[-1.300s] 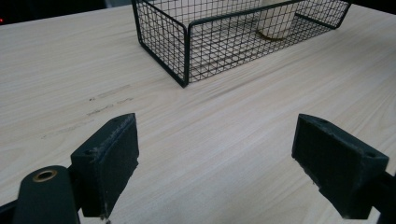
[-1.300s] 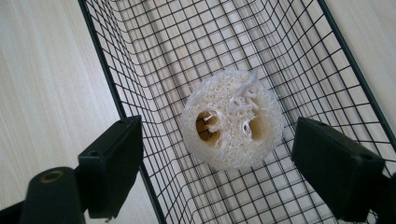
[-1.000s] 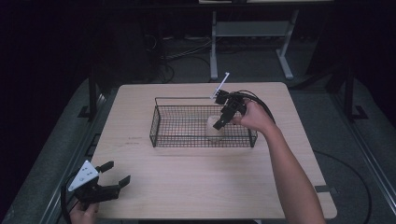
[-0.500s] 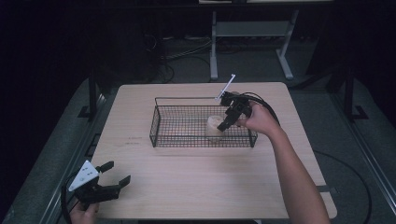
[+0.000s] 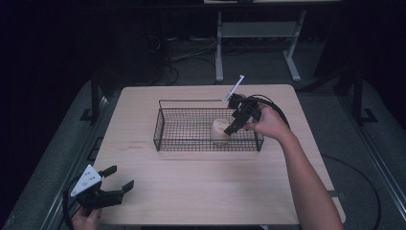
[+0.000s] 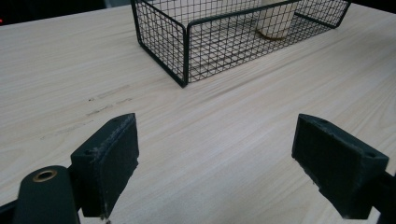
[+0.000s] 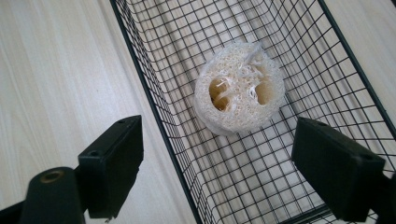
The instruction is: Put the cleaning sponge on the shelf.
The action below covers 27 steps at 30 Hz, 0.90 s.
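A black wire basket [image 5: 165, 125] [image 6: 184, 44] [image 7: 154, 107] stands on the pale wooden table [image 5: 191, 191]. Inside it, toward its right end, a cream loofah piece [image 5: 219, 129] [image 7: 239, 88] [image 6: 275, 21] stands upright on the basket floor. My right gripper [image 5: 232, 125] [image 7: 219, 172] hangs above the basket just beside the loofah, jaws open and holding nothing. My left gripper [image 5: 117, 182] [image 6: 217, 163] rests low at the table's near left corner, jaws wide open over bare wood, facing the basket.
The table's near edge runs just behind my left gripper. Beyond the far edge stand a white table frame [image 5: 253, 33] and cables on a dark floor [image 5: 186, 62]. A black cable [image 5: 275, 105] loops from the right gripper.
The right gripper has drawn up and back a little from the loofah, which now stands free in the basket. The left gripper has not moved.
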Each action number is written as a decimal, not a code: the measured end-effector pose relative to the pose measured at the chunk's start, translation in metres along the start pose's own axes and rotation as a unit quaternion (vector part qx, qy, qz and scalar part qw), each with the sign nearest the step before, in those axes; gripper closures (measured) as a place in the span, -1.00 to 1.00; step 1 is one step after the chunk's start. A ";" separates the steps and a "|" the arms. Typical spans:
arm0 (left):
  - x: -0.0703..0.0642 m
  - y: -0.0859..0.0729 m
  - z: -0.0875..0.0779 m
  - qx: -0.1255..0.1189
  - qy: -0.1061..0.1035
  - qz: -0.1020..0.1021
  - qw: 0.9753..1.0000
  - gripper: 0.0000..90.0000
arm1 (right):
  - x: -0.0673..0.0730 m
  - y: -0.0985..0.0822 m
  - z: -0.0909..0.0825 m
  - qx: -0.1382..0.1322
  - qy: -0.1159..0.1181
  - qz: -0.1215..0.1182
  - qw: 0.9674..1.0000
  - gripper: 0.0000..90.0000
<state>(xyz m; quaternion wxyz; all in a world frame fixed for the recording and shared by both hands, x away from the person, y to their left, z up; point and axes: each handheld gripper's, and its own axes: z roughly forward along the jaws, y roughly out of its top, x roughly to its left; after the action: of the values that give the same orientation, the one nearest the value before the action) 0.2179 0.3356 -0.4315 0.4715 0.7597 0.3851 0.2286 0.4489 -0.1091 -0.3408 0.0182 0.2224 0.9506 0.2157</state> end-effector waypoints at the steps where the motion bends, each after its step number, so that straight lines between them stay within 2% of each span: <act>1: 0.000 0.000 0.000 0.000 0.000 0.001 1.000 -0.69 | 0.000 0.000 -0.001 -0.001 0.002 -0.001 1.000 -0.64; 12: -0.001 0.000 0.001 0.003 -0.002 0.001 1.000 -0.69 | 0.007 -0.012 -0.006 -0.011 0.005 0.001 1.000 -0.64; 15: -0.001 0.000 0.001 0.003 -0.003 0.001 1.000 -0.69 | 0.007 -0.016 -0.005 -0.003 0.002 0.001 1.000 -0.64; 20: -0.001 0.000 0.001 0.003 -0.003 0.001 1.000 -0.69 | 0.010 -0.020 -0.007 -0.010 0.010 0.004 1.000 -0.64; 22: -0.001 0.000 0.002 0.004 -0.003 0.002 1.000 -0.69 | 0.015 -0.020 -0.006 -0.013 0.013 -0.004 1.000 -0.64; 27: -0.001 0.000 0.002 0.005 -0.003 0.005 1.000 -0.69 | 0.021 -0.021 -0.007 -0.010 0.016 -0.008 1.000 -0.64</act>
<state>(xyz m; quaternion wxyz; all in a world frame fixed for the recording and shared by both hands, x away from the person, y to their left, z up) 0.2184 0.3339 -0.4322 0.4682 0.7643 0.3812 0.2265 0.4206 -0.1197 -0.3420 0.0072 0.2115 0.9502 0.2288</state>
